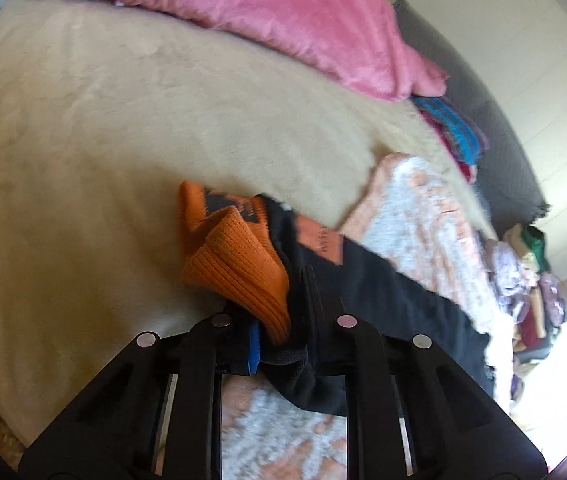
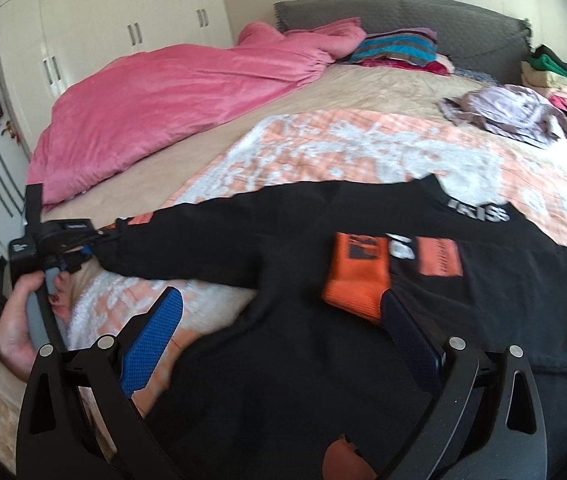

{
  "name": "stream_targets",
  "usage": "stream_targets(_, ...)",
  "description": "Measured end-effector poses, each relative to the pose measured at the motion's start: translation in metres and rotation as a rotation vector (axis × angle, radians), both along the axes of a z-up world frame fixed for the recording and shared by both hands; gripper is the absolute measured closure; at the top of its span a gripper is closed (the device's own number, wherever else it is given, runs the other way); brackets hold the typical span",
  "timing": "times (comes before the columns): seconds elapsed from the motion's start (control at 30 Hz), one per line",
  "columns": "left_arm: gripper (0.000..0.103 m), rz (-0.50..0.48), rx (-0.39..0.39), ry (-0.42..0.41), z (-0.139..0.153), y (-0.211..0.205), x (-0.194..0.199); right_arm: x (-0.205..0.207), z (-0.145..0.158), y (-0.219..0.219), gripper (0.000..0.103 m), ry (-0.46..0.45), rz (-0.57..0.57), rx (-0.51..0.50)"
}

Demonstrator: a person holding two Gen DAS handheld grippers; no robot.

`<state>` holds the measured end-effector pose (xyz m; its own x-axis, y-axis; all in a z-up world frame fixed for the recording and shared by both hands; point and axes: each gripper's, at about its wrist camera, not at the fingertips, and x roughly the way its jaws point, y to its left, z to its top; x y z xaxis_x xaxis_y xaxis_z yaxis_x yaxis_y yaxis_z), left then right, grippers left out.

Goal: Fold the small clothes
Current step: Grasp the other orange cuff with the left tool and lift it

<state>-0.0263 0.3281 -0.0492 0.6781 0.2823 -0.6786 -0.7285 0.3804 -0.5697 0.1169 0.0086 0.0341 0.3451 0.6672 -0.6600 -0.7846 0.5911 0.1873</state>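
Note:
A black sweater (image 2: 283, 240) with orange cuffs lies spread on the bed, collar (image 2: 477, 213) to the right. One sleeve is folded over the chest, and its orange cuff (image 2: 355, 280) lies there. The other sleeve stretches left to my left gripper (image 2: 83, 248), held by a hand (image 2: 15, 332). In the left wrist view my left gripper (image 1: 279, 320) is shut on that sleeve's end, with the orange cuff (image 1: 235, 264) bunched between the fingers and black fabric (image 1: 383, 280) trailing right. My right gripper (image 2: 283, 312) hangs open over the sweater's body, blue pads (image 2: 155, 332) wide apart and nothing between them.
The sweater rests on a peach and white blanket (image 2: 343, 148) over a beige sheet (image 1: 103, 140). A pink duvet (image 2: 163, 92) is heaped at the back left. Loose clothes (image 2: 503, 116) and folded striped fabric (image 2: 395, 48) lie near the grey headboard (image 2: 403, 12). White wardrobes (image 2: 103, 40) stand behind.

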Motion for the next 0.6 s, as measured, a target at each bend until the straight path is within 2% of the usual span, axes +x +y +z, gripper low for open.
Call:
stream_targets(0.23, 0.094, -0.115, 0.107, -0.094, 0.037, -0.029, 0.009, 0.017, -0.005, -0.041, 0.004, 0.040, -0.108, 0.041)
stream_targets(0.37, 0.095, -0.213, 0.153, -0.121, 0.058, -0.050, 0.028, 0.023, 0.003, -0.060, 0.004, 0.025, -0.155, 0.059)
stream_targets(0.6, 0.095, -0.401, 0.185, -0.166, 0.089, -0.093, 0.071, 0.032, 0.019, -0.099, 0.004, 0.009, -0.228, 0.127)
